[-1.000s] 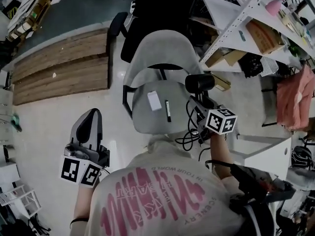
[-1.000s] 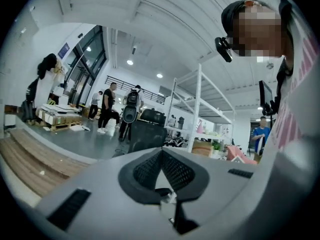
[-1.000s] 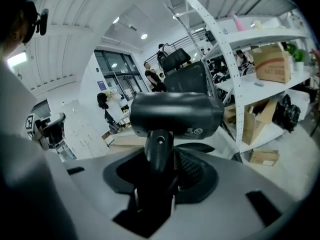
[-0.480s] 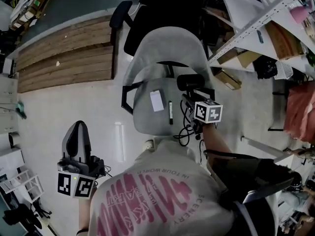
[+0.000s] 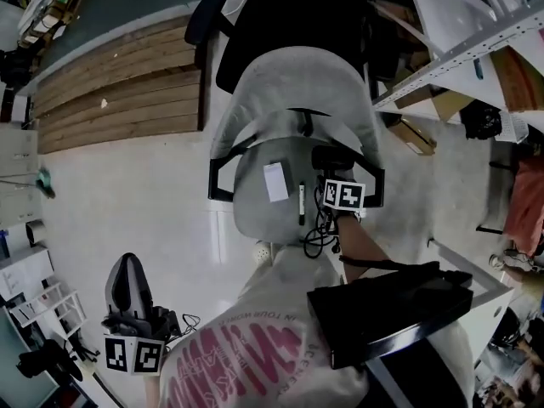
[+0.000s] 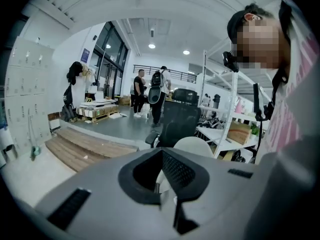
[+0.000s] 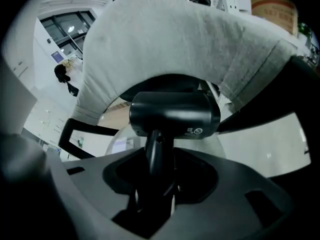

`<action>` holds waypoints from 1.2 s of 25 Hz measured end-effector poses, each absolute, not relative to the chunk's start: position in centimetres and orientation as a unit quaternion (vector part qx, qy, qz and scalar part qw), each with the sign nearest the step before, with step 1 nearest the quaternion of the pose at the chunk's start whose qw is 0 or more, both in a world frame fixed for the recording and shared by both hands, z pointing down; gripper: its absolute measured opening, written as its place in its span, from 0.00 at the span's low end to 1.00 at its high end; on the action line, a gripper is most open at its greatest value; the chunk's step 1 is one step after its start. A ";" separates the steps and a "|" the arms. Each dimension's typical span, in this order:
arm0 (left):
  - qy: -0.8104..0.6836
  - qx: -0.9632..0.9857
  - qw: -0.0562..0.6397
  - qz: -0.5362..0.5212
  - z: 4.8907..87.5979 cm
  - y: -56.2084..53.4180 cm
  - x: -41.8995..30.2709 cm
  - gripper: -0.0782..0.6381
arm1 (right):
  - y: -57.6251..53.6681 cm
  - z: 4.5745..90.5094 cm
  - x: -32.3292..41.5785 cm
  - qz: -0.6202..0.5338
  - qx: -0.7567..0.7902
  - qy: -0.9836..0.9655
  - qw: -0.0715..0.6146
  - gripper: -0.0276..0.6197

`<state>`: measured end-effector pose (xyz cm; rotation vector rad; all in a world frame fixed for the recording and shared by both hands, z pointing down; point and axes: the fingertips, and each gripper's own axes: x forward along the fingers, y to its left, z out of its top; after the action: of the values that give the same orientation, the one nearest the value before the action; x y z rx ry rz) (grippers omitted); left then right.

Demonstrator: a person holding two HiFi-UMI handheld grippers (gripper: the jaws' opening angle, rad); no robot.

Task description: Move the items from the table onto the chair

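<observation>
A grey chair stands in front of me, with a white card and a black pen lying on its seat. My right gripper is shut on the handle of a black hair dryer, holding it just over the right part of the seat; its cable hangs below. In the right gripper view the hair dryer stands upright between the jaws of the right gripper, the chair back right behind it. My left gripper hangs low at my left, shut and empty; the left gripper points at the room.
A black office chair stands behind the grey one. Wooden steps lie to the left, cluttered metal shelving to the right. A dark flat case sits by my right side. Several people stand far off.
My right gripper has carried the hair dryer left and down, closer over the chair seat. My left gripper has drifted down toward the lower left.
</observation>
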<state>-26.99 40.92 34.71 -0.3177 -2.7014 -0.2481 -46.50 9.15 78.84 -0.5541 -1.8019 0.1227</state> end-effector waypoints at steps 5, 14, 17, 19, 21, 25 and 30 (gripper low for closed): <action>-0.960 -0.135 0.230 -0.081 35.2 40.7 -27.1 0.12 | 8.4 81.4 -46.1 0.034 -0.224 -0.760 0.609 0.31; -0.958 -0.123 0.249 -0.073 36.9 40.2 -27.3 0.12 | 8.5 84.8 -44.4 0.004 -0.204 -0.738 0.643 0.31; -0.961 -0.111 0.240 -0.075 37.1 40.1 -27.2 0.12 | 8.4 85.2 -43.4 0.005 -0.203 -0.722 0.662 0.33; -0.965 -0.096 0.233 -0.075 37.2 39.9 -26.8 0.12 | 8.2 84.6 -43.0 0.012 -0.199 -0.726 0.658 0.34; -0.969 -0.078 0.220 -0.076 37.4 39.8 -26.0 0.12 | 7.9 83.6 -43.1 0.018 -0.190 -0.741 0.644 0.35; -0.979 -0.046 0.179 -0.091 37.5 40.1 -23.6 0.12 | 7.2 80.8 -42.2 0.046 -0.177 -0.769 0.613 0.35; -0.986 -0.008 0.134 -0.100 36.0 40.3 -19.8 0.12 | 7.9 74.0 -38.9 0.174 -0.201 -0.793 0.548 0.34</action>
<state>-19.80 40.32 36.00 -0.0238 -2.8578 -0.2904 -38.86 7.91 74.03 -0.4760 -1.8801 0.4112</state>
